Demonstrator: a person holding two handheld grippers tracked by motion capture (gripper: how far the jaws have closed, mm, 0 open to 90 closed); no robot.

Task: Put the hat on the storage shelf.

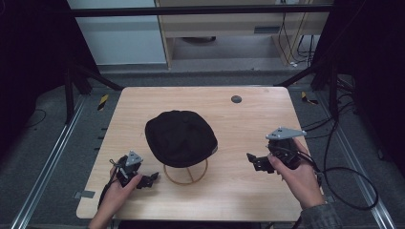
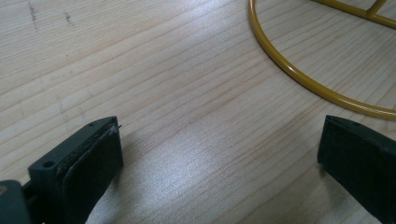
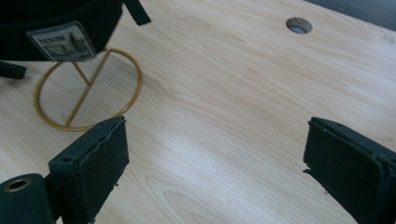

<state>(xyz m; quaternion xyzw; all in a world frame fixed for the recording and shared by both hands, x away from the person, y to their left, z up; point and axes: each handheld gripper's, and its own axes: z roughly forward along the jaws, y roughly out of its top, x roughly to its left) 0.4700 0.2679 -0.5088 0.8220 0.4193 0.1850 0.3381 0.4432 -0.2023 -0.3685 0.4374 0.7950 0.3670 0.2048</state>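
A black cap [image 1: 180,137] sits on a gold wire stand [image 1: 186,174] near the middle of the wooden table [image 1: 143,102], its crown covering the upper part of the stand so that the round base ring is what remains exposed at the near edge. The left gripper [image 1: 151,180] rests low on the table just beside the ring, jaws spread wide with nothing between them; in the left gripper view the ring [image 2: 299,74] curves past ahead of the right-hand jaw. The right gripper [image 1: 253,161] is held near the cap's other side, apart from it, jaws likewise wide and empty; its own view shows a label [image 3: 63,41] hanging at the cap's edge above the ring. Judged from this, the step in hand is the approach to lift the cap off. Recommended practice: close on the soft brim at both sides, not on the wire, and raise straight up so the light stand is not dragged or tipped.
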